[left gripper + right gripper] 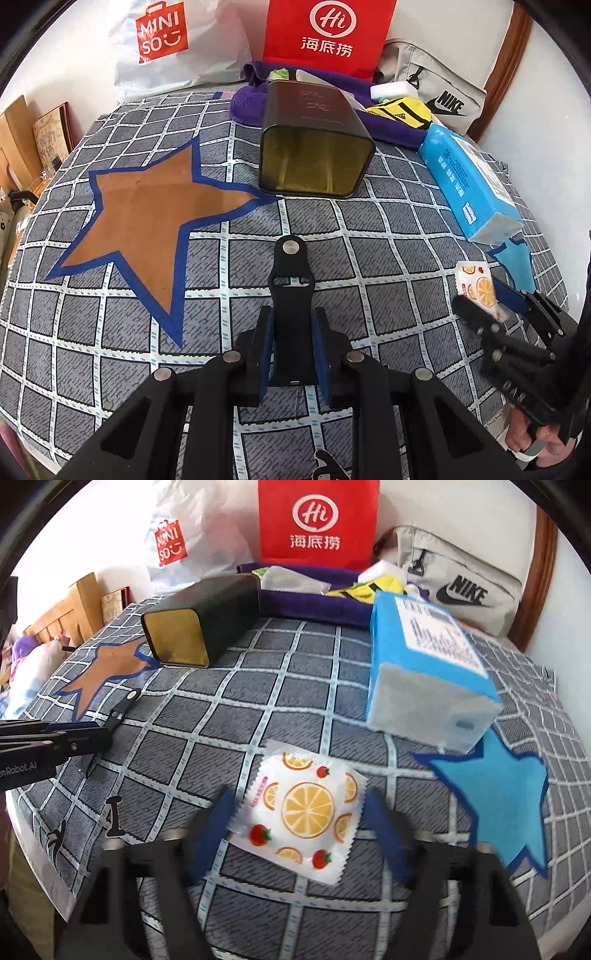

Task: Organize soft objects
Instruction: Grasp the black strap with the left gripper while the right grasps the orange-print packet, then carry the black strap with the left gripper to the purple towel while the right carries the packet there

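Observation:
My left gripper point(291, 321) is shut on a black rubber watch strap point(291, 295) that sticks forward over the checked bedspread. My right gripper point(301, 808) is open, its blue pads on either side of a white sachet printed with oranges and strawberries point(301, 810) that lies on the bedspread; the sachet also shows in the left wrist view point(476, 288). A dark tin box point(314, 147) lies on its side, its open golden mouth facing me. A blue tissue pack point(424, 664) lies to the right.
A purple towel point(388, 127) with yellow cloth point(402, 110) and a white sponge lies at the back. A red bag point(325, 33), a Miniso bag point(166, 44) and a grey Nike bag point(439, 92) stand against the wall. The bed drops off at left.

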Demonstrator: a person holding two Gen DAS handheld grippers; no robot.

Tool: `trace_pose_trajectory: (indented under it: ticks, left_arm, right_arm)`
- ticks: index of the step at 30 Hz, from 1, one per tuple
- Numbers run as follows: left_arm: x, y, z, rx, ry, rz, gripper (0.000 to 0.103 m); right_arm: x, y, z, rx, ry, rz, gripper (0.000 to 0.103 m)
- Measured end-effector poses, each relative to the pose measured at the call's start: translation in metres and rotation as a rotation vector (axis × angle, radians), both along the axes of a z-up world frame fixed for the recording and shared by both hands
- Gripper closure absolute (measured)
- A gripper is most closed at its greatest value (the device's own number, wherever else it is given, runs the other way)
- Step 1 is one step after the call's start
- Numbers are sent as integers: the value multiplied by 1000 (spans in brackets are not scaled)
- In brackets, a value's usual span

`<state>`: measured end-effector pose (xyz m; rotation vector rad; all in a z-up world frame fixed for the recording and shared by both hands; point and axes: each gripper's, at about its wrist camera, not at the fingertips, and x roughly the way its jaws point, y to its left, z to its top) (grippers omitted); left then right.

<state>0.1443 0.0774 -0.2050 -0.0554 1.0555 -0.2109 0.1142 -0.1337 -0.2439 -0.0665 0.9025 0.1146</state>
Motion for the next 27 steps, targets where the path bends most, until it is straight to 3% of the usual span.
trace_pose_trajectory:
  ticks: [1, 5, 7, 9, 14, 27]
  left_arm:
    - [0, 0, 0, -4, -2, 0, 83]
    - [-2, 2, -1, -14, -7, 9, 83]
    - [-1, 1, -1, -12, -16, 12, 83]
    - [0, 4, -1, -34, -16, 33, 83]
    - [1, 3, 2, -30, 3, 34, 83]
    - [-3, -4, 51, -80, -37, 63, 83]
  right_arm:
    - [0, -4, 1, 4, 0, -9, 58]
    - [-1, -19, 3, 38, 4, -4, 73]
    - [-2, -27, 5, 61, 9, -12, 87]
    - [0, -34, 5, 109, 24, -10, 91]
    - [-7, -47, 7, 136, 34, -21, 93]
    - [-9, -84, 47, 189, -7, -20, 96]
